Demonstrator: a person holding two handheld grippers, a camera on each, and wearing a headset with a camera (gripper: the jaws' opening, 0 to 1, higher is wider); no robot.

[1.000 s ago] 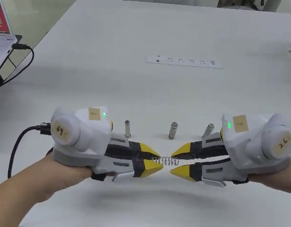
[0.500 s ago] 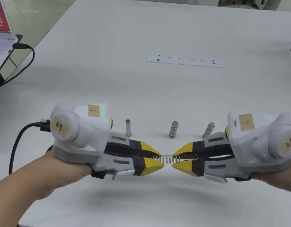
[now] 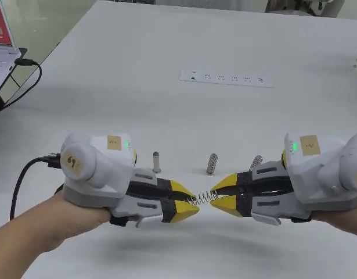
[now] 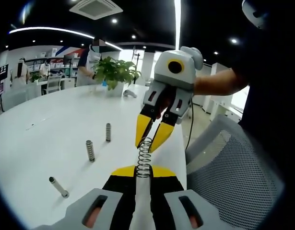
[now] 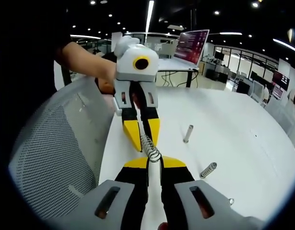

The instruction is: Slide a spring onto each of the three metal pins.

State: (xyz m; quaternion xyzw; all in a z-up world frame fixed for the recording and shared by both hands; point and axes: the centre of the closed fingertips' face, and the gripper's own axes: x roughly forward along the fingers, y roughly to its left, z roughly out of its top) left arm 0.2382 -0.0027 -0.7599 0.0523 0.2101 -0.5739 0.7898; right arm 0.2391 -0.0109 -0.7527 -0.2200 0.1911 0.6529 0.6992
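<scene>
Over the table's (image 3: 166, 70) near edge, my left gripper (image 3: 194, 202) and right gripper (image 3: 215, 197) each pinch one end of the spring (image 3: 204, 198), which lies level. The bare pin (image 3: 156, 161) stands upright beyond, nearer the left.

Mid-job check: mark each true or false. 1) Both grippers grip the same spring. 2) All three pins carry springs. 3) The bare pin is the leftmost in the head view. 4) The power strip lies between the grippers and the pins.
1) True: the left gripper and the right gripper each clamp an end of the spring.
2) False: the middle pin and the right pin carry springs; one pin is bare.
3) True: the bare pin stands leftmost.
4) False: the power strip lies beyond the pins.
</scene>
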